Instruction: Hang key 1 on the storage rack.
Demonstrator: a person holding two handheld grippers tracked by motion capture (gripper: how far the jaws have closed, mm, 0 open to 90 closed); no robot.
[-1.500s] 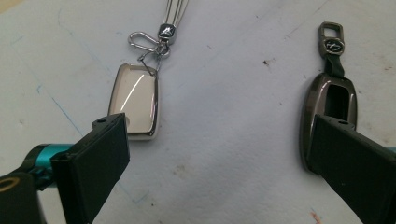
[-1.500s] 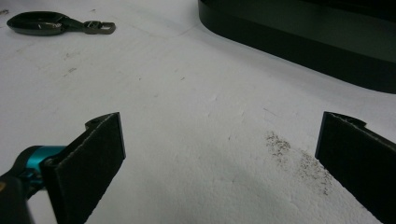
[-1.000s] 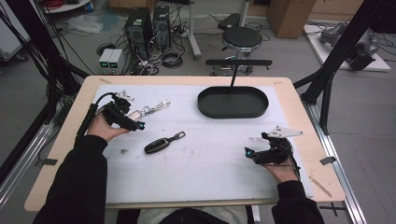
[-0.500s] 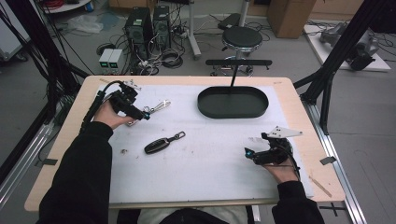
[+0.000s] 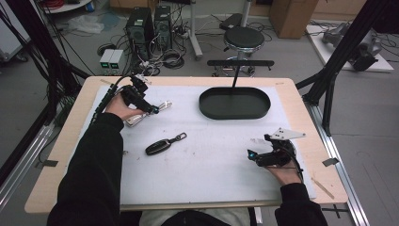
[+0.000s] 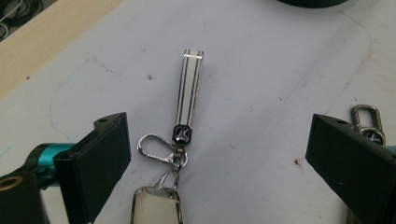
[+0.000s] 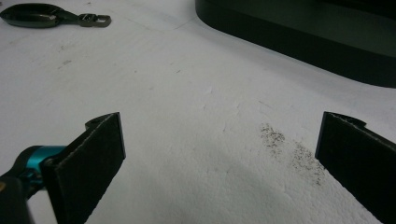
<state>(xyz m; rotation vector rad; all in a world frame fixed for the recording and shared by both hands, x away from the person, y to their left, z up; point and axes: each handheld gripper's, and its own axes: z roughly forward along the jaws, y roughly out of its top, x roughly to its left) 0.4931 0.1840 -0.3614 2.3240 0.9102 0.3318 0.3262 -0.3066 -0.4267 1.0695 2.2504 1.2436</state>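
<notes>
Between the left gripper's [image 6: 219, 154] wide-open jaws, a silver key fob [image 6: 156, 205], untouched; right gripper's [image 7: 219, 163] jaws likewise open.

We see a shiny metal keychain [image 6: 180, 140], a glossy black key fob [image 5: 158, 147], a matt black tray [image 5: 234, 103], and scuffed white table covering [image 5: 211, 155].

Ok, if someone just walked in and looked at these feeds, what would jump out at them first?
Probably the left tool at the table's far left, its jaws wide open over a white key fob with a striped strap. Next, the dark oval tray at the far centre and the black key fob lying alone mid-table. The right tool sits open near the right edge, over bare white mat.
</notes>
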